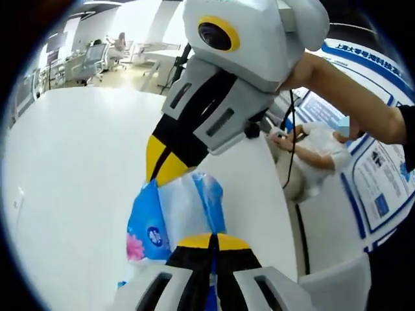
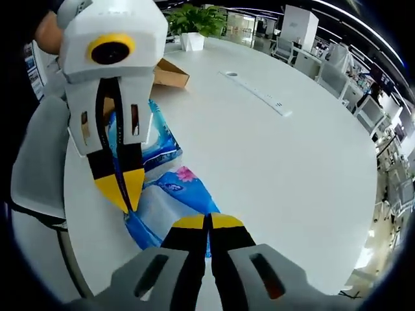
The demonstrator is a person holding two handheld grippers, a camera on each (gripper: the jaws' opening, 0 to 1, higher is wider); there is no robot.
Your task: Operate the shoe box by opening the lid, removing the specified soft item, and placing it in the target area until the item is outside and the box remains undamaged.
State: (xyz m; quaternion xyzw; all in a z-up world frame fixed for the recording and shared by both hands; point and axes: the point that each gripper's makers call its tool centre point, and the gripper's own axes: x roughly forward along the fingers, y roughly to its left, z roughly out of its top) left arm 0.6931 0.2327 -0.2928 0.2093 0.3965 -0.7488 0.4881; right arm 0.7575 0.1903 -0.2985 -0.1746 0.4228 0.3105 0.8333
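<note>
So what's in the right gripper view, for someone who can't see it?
Two grippers, right and left, both shut, pinch a blue-and-white soft pack over a white table. Behind sit a cardboard box and a potted plant.

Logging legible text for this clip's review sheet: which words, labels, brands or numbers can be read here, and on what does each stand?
None can be quoted.
Blue and white wall board: a row of white characters on its blue band, too blurred to read.
Poster panels below it: blocks of small print, too small to read.
Tissue pack: a round blue logo and a pink flower, its lettering too blurred to read.
Cardboard box: no print visible.
</note>
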